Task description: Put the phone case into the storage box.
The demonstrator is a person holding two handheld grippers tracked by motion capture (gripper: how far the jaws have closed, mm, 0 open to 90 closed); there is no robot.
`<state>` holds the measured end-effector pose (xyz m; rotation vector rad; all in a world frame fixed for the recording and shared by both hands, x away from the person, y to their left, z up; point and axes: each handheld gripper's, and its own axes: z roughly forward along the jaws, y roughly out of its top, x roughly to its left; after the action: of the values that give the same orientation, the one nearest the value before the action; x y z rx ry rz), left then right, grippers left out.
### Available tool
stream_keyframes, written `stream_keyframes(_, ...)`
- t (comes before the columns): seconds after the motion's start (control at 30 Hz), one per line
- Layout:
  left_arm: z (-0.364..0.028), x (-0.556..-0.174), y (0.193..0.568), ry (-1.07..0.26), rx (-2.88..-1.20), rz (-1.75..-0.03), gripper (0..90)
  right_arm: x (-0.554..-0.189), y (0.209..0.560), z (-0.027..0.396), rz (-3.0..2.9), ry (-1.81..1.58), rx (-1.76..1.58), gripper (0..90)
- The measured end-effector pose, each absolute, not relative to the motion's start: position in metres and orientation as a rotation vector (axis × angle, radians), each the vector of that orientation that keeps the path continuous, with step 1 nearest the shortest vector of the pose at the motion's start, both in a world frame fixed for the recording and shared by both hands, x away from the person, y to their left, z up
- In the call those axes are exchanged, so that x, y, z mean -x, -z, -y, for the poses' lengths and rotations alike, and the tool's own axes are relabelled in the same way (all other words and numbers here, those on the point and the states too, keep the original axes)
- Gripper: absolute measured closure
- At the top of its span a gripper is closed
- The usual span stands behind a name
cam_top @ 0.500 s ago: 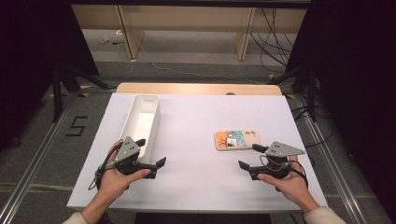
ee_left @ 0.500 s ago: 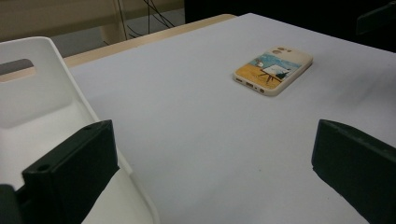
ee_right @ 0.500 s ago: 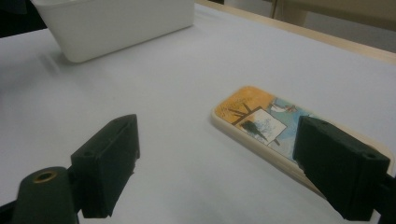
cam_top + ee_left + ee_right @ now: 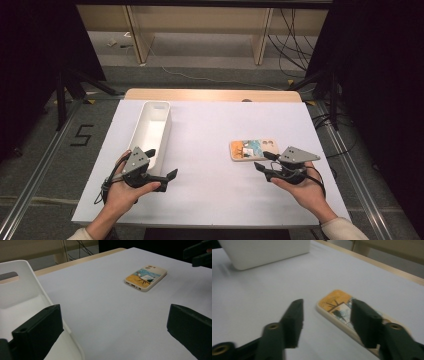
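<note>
High view, left to right: the long white plastic bin (image 4: 152,131) stands near the white worktop's (image 4: 210,200) left edge; the left gripper (image 4: 160,165) sits at the bin's near end, fingers wide, holding nothing; a broad bare stretch follows; the flat rectangular phone case with an orange-and-blue picture (image 4: 252,149) lies right of centre; the right gripper (image 4: 266,161) sits just beside its near right corner, fingers half apart, not on it.

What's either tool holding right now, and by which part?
Nothing. The right tool hovers open by the picture-printed phone case lying flat on the white table; the left tool stands wide open beside the white plastic bin.
</note>
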<state>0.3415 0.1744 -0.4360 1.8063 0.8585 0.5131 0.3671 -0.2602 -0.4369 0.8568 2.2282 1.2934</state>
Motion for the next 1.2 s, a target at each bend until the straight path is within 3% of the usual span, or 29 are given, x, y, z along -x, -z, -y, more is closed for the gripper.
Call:
stream_keyframes(0.03,-0.175,-0.342,0.436,-0.512,-1.808,-0.858,0.0,-0.37,0.436,0.26,-2.22,-1.291,-0.878,62.2)
stream_keyframes(0.07,-0.175,-0.342,0.436,-0.512,-1.808,-0.858,0.0,-0.37,0.436,0.26,-2.22,-1.291,-0.878,62.2)
stream_keyframes(0.1,-0.174,-0.342,0.436,-0.512,-1.809,-0.858,0.0,-0.377,0.436,0.258,-2.227,-1.282,-0.915,75.4)
stream_keyframes(0.2,-0.174,-0.342,0.436,-0.514,-1.808,-0.859,0.0,-0.387,0.435,0.253,-2.274,-1.23,-0.923,88.7)
stream_keyframes(0.8,-0.174,-0.341,0.436,-0.514,-1.807,-0.86,0.0,-0.466,0.443,0.195,-2.334,-1.068,-1.076,90.0)
stream_keyframes(1.2,-0.174,-0.341,0.436,-0.512,-1.808,-0.859,0.0,-0.5,0.462,0.181,-2.353,-0.971,-1.173,90.0)
